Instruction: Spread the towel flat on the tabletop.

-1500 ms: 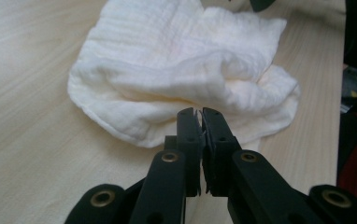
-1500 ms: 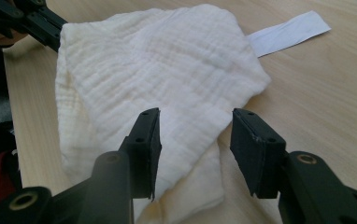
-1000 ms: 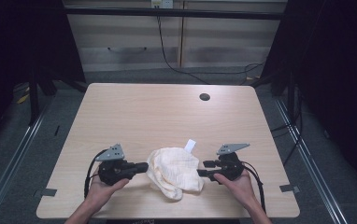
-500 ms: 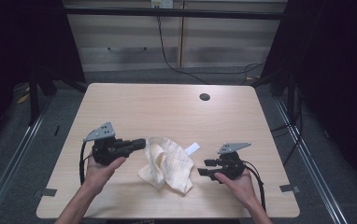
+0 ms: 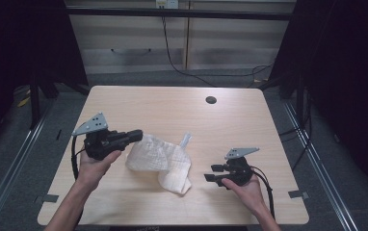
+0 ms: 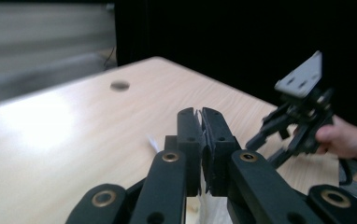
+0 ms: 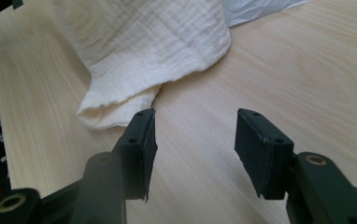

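On the pale wooden table (image 5: 249,125), the left tool (image 5: 135,136) pinches the white cloth (image 5: 160,159); the right tool (image 5: 212,173) gapes empty.

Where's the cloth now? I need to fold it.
In the high view the cloth lies mid-table toward the near edge, between the left gripper, which pinches it, and the right gripper.

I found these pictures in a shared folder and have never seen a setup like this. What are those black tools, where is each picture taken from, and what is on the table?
A person sits at a wooden table holding a hand-operated two-jaw gripper in each hand. One picture comes from a fixed camera above; the other two from cameras riding on the grippers, looking along their jaws. On the table lies a crumpled white cloth. The left gripper is shut on the cloth's edge, white fabric showing between its jaws. The right gripper is open and empty, beside the cloth.
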The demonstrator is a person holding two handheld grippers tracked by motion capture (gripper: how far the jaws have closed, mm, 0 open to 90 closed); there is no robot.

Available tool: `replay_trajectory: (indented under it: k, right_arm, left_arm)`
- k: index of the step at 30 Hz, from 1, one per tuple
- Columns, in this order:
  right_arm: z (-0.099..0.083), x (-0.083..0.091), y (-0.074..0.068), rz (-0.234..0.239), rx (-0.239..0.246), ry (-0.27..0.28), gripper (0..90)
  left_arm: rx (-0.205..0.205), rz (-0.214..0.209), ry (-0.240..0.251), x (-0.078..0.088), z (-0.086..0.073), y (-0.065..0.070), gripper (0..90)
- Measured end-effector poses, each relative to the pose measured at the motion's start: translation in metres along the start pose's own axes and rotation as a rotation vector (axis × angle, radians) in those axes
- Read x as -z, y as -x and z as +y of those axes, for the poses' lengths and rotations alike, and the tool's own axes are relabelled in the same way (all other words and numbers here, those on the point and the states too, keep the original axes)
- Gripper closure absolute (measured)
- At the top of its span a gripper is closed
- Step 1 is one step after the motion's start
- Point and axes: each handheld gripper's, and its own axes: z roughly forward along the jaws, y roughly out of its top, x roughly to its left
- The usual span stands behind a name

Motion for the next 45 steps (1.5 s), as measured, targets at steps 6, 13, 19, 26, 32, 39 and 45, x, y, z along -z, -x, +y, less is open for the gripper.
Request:
replay_trajectory:
  k: [6,13,19,26,32,39,45]
  right_arm:
    - [0.0,-0.005,0.0,0.0,0.001,-0.014,48.3]
    - [0.002,-0.007,-0.002,0.002,0.005,-0.017,48.3]
    - [0.006,-0.012,0.001,0.005,0.009,-0.015,49.5]
    - [0.032,-0.041,0.017,0.013,0.015,-0.016,51.4]
    - [0.046,-0.064,0.025,0.03,0.028,-0.027,51.2]
    - [0.058,-0.087,0.022,0.037,0.064,-0.053,67.2]
    - [0.049,-0.087,0.018,0.031,0.073,-0.059,90.0]
  left_arm:
    - [0.059,0.106,-0.124,0.003,-0.052,-0.028,87.0]
    - [0.066,0.176,-0.217,0.002,-0.073,-0.046,87.0]
    - [0.117,0.153,-0.228,-0.003,-0.089,-0.058,87.0]
    - [0.151,0.162,-0.24,-0.005,-0.094,-0.064,86.9]
    - [0.15,0.159,-0.24,-0.005,-0.095,-0.064,86.8]
    - [0.149,0.16,-0.229,-0.004,-0.094,-0.064,86.5]
    - [0.131,0.16,-0.219,-0.002,-0.092,-0.062,86.5]
